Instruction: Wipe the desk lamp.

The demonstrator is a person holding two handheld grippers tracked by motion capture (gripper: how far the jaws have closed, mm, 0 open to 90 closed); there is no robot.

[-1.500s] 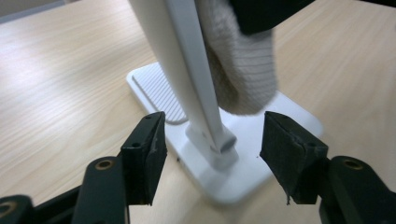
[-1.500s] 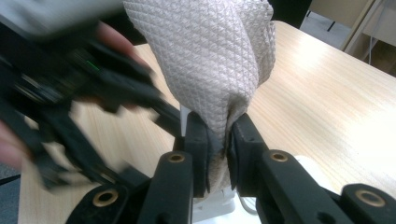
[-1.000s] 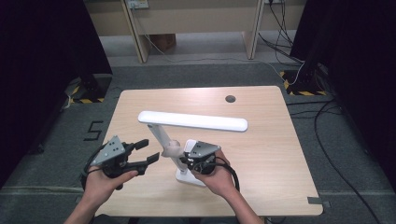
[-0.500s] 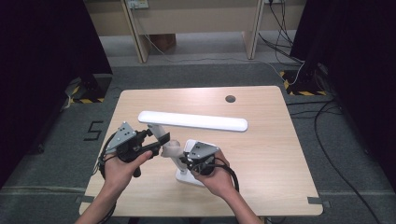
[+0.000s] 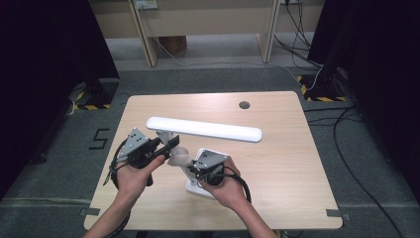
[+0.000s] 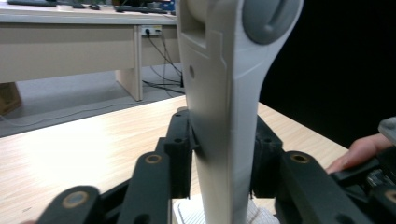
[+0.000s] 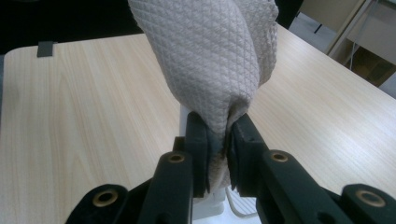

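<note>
While your left gripper (image 5: 171, 145) clamps the lamp's upright arm (image 6: 224, 116), your right gripper (image 5: 194, 171) pinches a cloth (image 7: 210, 60) beside it. That arm is smooth, pale grey plastic, flat and broad, with a round grey joint at its top; both black jaws press on its two sides. The cloth is beige with a fine quilted diamond pattern, soft and bunched, and its lower fold sits squeezed between the right jaws, so they stand narrow. From above, the cloth (image 5: 178, 158) lies against the lamp's arm, between both grippers. The lamp (image 5: 208, 130) has a long white bar with rounded ends, lying across the middle of the wooden table (image 5: 277, 163), and its white square base stands close to the near edge. Your two hands come from the near edge, left hand (image 5: 132, 176) angled toward the right, right hand (image 5: 225, 186) over the base.
</note>
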